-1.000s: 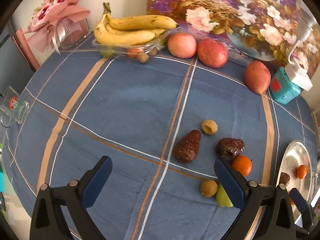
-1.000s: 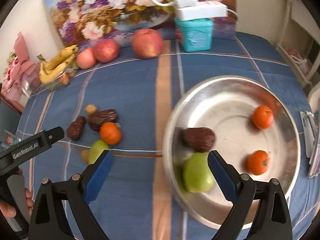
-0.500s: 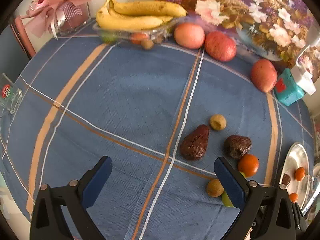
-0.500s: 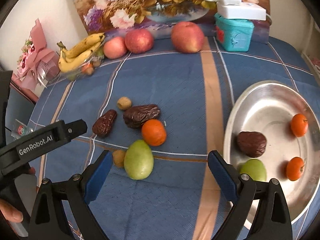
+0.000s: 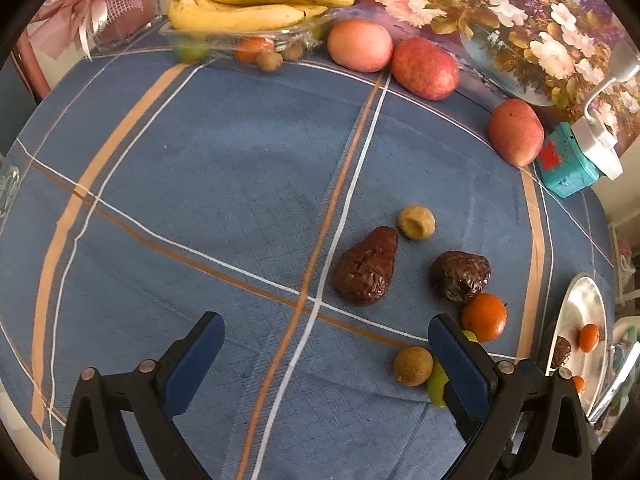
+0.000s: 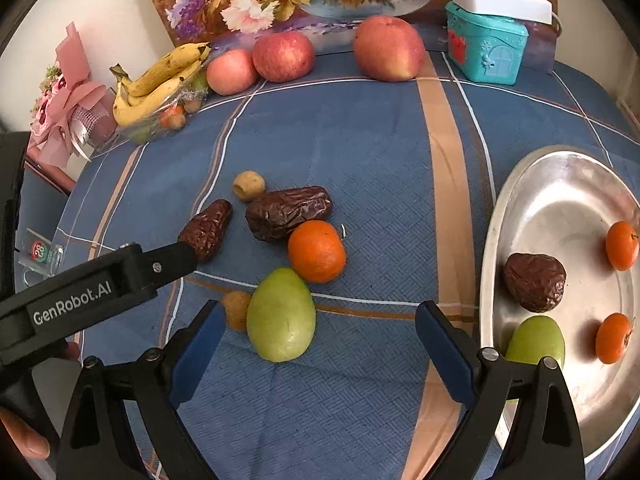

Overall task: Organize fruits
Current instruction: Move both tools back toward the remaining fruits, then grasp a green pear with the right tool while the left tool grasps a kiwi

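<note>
Right wrist view: the right claw (image 6: 320, 350) is spread wide and empty above the blue checked counter (image 6: 360, 152). Between its fingers lies a green fruit (image 6: 281, 315), long axis running away from the camera, narrow end far. A small tan fruit (image 6: 237, 309) touches its left side; an orange (image 6: 317, 251) sits just beyond. Farther lie two wrinkled dates: the bigger date (image 6: 289, 213) stretches left to right, the smaller date (image 6: 206, 230) slants, partly behind the left claw's finger. To the right, the steel bowl (image 6: 560, 184) holds a date, a green fruit and two oranges; bare cloth lies between it and the cluster.

Left wrist view: the left claw (image 5: 324, 364) is also released, over open cloth left of the cluster. Apples (image 5: 424, 68) and bananas (image 5: 256, 4) line the far edge.
</note>
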`<state>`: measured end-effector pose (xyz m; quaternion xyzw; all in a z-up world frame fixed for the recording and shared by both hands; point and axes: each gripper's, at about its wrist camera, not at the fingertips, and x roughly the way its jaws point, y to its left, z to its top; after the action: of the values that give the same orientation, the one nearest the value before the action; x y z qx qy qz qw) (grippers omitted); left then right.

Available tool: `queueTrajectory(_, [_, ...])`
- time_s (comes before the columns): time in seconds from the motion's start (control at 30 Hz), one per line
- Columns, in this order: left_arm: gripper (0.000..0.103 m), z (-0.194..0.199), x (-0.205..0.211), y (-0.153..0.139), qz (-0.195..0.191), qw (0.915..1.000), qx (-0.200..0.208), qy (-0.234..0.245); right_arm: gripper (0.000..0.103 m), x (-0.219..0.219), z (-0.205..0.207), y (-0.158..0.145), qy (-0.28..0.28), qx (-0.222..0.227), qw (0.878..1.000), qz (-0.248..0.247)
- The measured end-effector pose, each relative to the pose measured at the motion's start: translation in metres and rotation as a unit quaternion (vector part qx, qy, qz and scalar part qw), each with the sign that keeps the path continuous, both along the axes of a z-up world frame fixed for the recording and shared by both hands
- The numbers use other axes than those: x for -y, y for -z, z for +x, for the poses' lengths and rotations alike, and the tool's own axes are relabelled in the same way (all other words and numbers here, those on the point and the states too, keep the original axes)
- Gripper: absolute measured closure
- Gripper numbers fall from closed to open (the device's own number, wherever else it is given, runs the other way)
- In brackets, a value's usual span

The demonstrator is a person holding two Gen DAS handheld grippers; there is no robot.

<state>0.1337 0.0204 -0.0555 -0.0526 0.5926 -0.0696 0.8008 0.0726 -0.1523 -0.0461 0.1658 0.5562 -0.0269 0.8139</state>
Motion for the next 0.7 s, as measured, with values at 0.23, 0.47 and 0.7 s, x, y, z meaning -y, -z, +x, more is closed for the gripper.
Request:
queueTrajectory(0.23, [0.000, 0.001, -0.003, 0.008, -0.014, 0.9996, -0.023, -0.008, 0.007, -0.006, 0.000, 0.002, -0.016, 0.000, 1.000, 0.001])
queueTrajectory(0.47, [0.000, 0.000, -0.002, 0.008, -0.019, 0.9994, -0.028, -0.008, 0.016, -0.013, 0.001, 0.007, -0.026, -0.005, 0.999, 0.024])
queueTrajectory(0.7, [0.000, -0.001, -0.005, 0.006, -0.039, 0.9987, -0.031, -0.013, 0.034, -0.017, 0.003, 0.011, -0.033, -0.014, 0.998, 0.043])
